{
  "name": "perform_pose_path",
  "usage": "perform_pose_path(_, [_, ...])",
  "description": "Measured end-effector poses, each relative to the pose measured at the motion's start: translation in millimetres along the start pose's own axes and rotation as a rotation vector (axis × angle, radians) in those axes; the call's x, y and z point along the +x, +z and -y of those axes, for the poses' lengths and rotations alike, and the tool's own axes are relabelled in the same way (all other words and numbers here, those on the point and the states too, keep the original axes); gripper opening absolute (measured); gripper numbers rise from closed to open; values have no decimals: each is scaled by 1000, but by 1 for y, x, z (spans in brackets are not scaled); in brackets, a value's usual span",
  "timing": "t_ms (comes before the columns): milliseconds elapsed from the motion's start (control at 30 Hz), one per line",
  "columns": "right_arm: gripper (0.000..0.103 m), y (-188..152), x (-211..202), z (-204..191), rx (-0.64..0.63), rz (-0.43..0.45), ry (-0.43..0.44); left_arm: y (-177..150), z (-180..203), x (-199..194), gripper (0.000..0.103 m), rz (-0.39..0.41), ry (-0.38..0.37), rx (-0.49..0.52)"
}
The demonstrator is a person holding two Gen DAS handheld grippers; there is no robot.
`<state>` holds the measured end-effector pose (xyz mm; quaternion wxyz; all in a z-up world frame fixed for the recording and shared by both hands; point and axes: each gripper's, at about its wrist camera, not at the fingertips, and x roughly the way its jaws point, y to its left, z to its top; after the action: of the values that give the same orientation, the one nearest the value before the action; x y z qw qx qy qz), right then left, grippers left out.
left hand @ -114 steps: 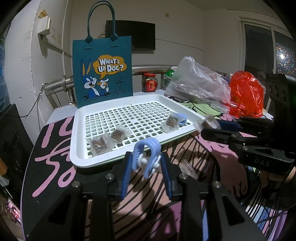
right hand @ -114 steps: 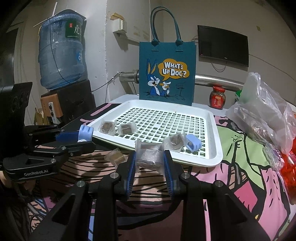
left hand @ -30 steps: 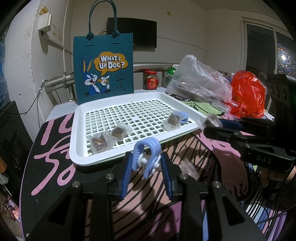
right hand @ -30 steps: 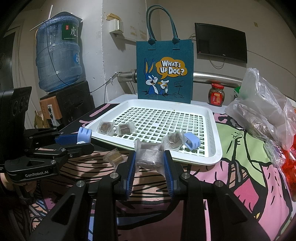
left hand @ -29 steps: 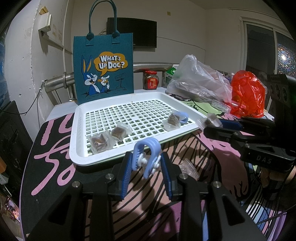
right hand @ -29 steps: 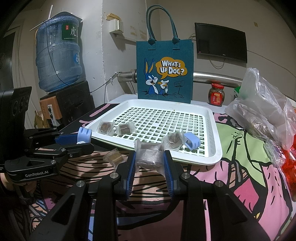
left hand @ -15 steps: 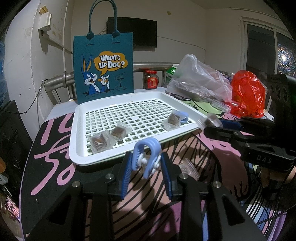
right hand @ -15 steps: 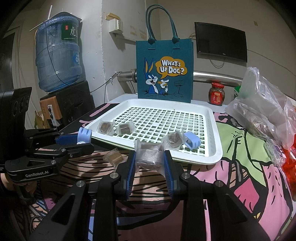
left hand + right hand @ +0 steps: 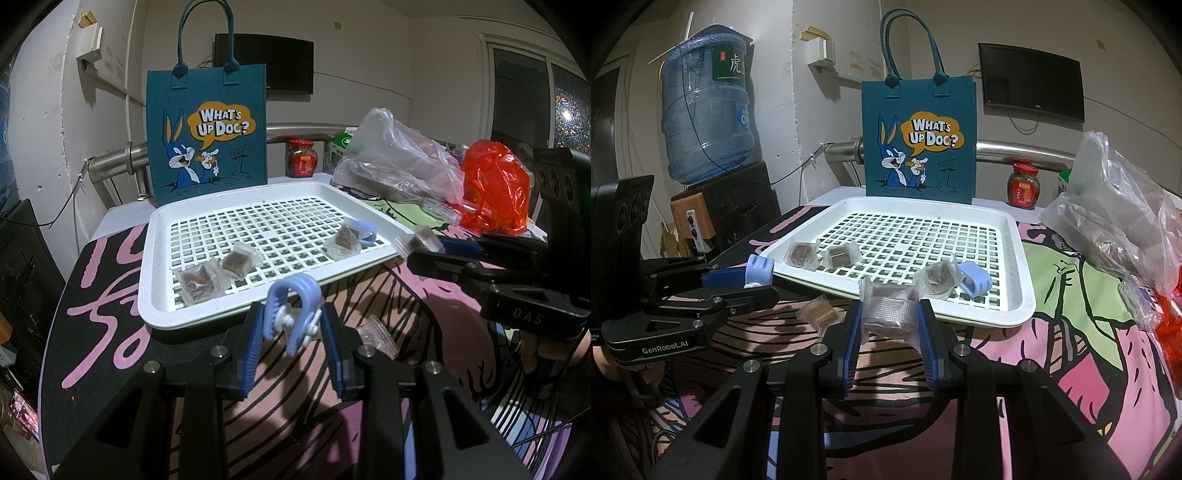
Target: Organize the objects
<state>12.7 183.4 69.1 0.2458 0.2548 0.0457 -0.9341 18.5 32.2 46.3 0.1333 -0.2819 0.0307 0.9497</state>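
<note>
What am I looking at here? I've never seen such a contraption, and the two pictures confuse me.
A person holds two clamp tools, each with a camera looking along its fingers, so each picture is one tool's own view. The left hand-held gripper is shut on a blue clip. The right hand-held gripper is shut on a wrapped snack. Ahead, a white tray holds three wrapped snacks and another blue clip. One loose snack lies on the patterned cloth, and a cartoon tote bag stands behind.

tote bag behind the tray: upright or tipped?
Upright. The teal tote bag stands on its base behind the white tray, printed front facing the cameras, both handles arching straight up. Cannot tell what supports it from behind.
</note>
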Motion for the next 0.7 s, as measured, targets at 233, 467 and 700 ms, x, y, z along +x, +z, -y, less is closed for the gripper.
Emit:
perform_pose_path(233, [28, -1, 1, 0, 12, -3, 2, -5, -1, 1, 30, -3, -1, -6])
perform_pose_path(467, [28, 0, 0, 0, 19, -6, 8, -6, -1, 2, 30, -6, 2, -4])
perform_pose_path(700, [28, 1, 1, 3, 32, -10, 11, -4, -1, 1, 30, -6, 6, 3])
